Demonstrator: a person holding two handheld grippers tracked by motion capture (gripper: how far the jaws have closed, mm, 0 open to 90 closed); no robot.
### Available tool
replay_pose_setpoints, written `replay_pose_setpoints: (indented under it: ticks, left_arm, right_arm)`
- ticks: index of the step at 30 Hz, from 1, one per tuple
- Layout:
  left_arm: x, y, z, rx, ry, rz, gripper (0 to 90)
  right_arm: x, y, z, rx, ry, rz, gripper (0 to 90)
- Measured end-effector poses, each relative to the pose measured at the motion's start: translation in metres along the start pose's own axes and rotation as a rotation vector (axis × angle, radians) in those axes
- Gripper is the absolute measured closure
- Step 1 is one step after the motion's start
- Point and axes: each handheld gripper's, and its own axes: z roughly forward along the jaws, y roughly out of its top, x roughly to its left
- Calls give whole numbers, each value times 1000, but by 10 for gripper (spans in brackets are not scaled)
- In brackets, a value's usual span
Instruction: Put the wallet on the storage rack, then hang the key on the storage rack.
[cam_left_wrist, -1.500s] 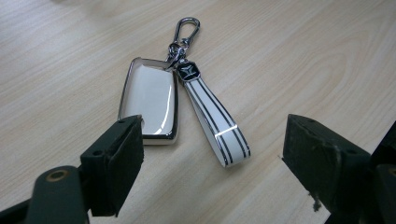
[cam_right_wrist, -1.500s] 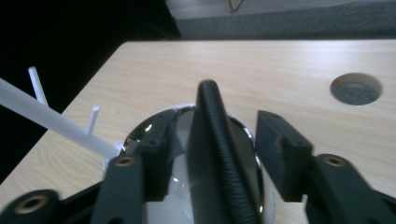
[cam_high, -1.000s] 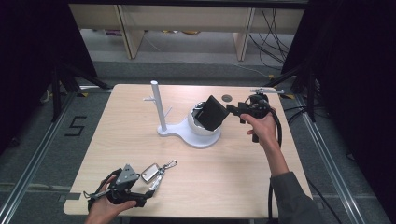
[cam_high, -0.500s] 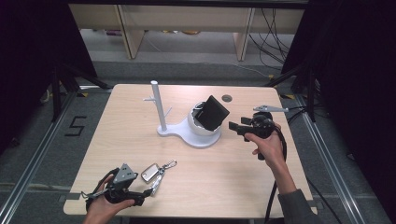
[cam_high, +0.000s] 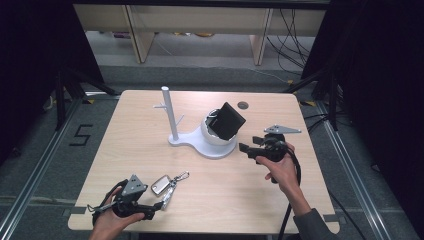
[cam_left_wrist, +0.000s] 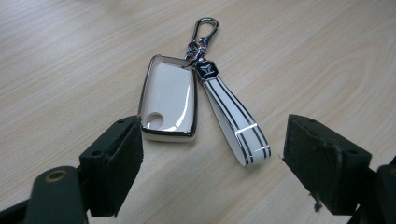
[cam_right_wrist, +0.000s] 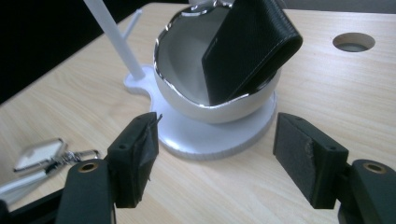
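Observation:
A black wallet leans upright in the white bowl of a stand with a thin pole. My right gripper hovers just right of the bowl, apart from it. Its jaws have just been opening and stand open with nothing between them. A white, chrome-edged key fob lies flat on the table with its striped strap and clip. My left gripper rests open right behind it, one jaw on each side of fob and strap.
The wooden table has a round cable hole behind the bowl. The stand's flat base spreads in front of my right gripper. Black curtains and metal frame rails flank the table.
My right gripper has pulled back from the wallet toward the near right and sunk lower; the wallet stays leaning in the bowl. The left gripper and key fob have not moved.

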Motion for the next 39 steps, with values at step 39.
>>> replay_pose_setpoints:
  ticks: [39]
  left_arm:
    - [6, 36, 0, -51, -22, 21, 193]
  right_arm:
    - [43, -83, -4, 197, 105, -51, 279]
